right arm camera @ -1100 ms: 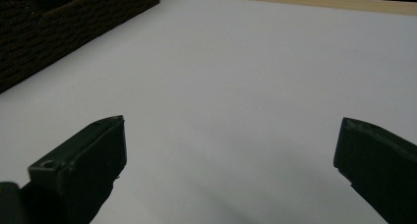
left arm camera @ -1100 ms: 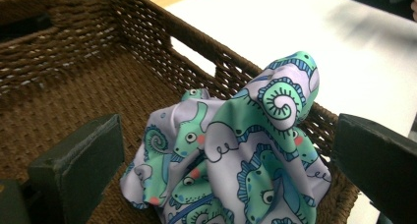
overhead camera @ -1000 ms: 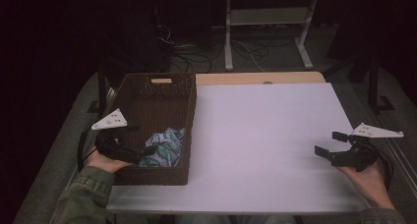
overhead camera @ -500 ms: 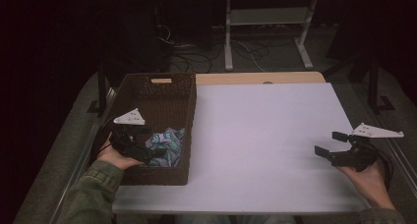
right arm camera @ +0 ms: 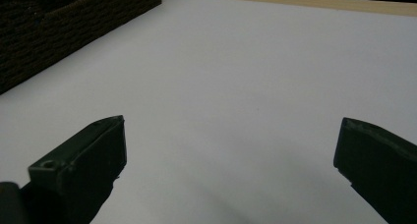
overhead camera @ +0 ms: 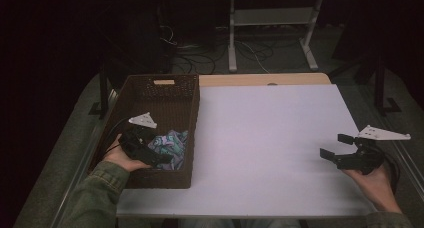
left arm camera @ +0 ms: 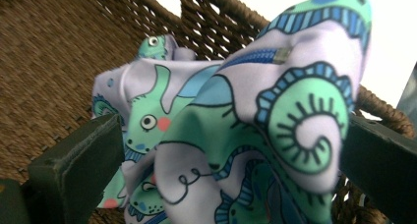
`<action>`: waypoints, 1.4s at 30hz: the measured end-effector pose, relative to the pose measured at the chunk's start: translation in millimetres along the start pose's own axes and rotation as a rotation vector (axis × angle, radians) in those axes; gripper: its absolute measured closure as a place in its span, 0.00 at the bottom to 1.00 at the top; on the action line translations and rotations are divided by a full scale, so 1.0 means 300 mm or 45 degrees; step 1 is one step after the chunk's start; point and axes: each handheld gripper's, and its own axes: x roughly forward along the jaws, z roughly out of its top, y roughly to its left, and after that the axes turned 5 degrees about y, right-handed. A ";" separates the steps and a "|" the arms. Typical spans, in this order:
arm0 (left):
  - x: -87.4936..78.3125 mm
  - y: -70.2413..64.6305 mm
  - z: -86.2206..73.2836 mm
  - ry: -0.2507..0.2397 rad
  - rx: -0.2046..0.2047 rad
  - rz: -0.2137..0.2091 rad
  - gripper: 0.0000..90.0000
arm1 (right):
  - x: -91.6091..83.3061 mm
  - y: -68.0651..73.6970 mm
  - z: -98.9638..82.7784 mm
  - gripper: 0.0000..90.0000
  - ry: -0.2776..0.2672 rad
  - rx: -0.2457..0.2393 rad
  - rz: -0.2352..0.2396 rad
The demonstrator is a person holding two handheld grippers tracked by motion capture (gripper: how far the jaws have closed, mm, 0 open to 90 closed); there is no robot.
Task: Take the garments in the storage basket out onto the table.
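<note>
Cloth point(left arm camera: 236, 135) with a sea-creature print lies inside the wicker basket point(overhead camera: 165, 88) at the left edge of the table point(overhead camera: 270, 138). Our left gripper point(overhead camera: 165, 158) has its jaws spread around a fold of it, not yet closed. Our right gripper point(overhead camera: 337, 145) waits parted and empty near the right edge. We judge the work barely begun: nothing is lifted out yet.

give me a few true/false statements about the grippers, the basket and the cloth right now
1. The patterned cloth lies inside the brown basket. True.
2. The left gripper hovers over the bare white table. False: it is in the basket, jaws wide on either side of the cloth.
3. The right gripper is open over the table. True.
4. The right gripper holds the cloth. False: its jaws hold nothing.
</note>
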 end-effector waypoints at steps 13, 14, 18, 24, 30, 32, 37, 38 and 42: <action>0.047 0.013 0.031 0.182 0.002 -0.050 0.04 | -0.002 -0.002 0.000 0.00 -0.005 0.004 0.002; 0.053 0.013 0.033 0.210 0.007 -0.051 0.06 | -0.003 -0.002 0.000 0.00 -0.006 0.002 0.004; 0.067 0.011 0.040 0.256 0.016 -0.064 0.10 | -0.004 -0.003 0.000 0.00 -0.008 0.003 0.006; 0.062 0.013 0.033 0.243 0.039 -0.096 0.32 | -0.004 -0.003 0.000 0.00 -0.009 0.003 0.009; 0.060 0.021 0.030 0.237 0.019 -0.103 0.62 | -0.004 -0.004 0.000 0.00 -0.014 0.003 0.009; 0.060 0.021 0.029 0.234 0.011 -0.102 0.68 | -0.004 -0.004 0.000 0.00 -0.014 0.002 0.009; 0.059 0.032 0.026 0.226 -0.015 -0.128 0.88 | -0.003 -0.003 0.000 0.00 -0.011 0.000 0.009; 0.057 0.035 0.024 0.216 -0.026 -0.135 0.90 | -0.004 -0.003 0.000 0.00 -0.011 0.002 0.009; 0.032 0.041 0.009 0.132 -0.035 -0.156 0.92 | -0.003 -0.003 0.000 0.00 -0.014 0.002 0.007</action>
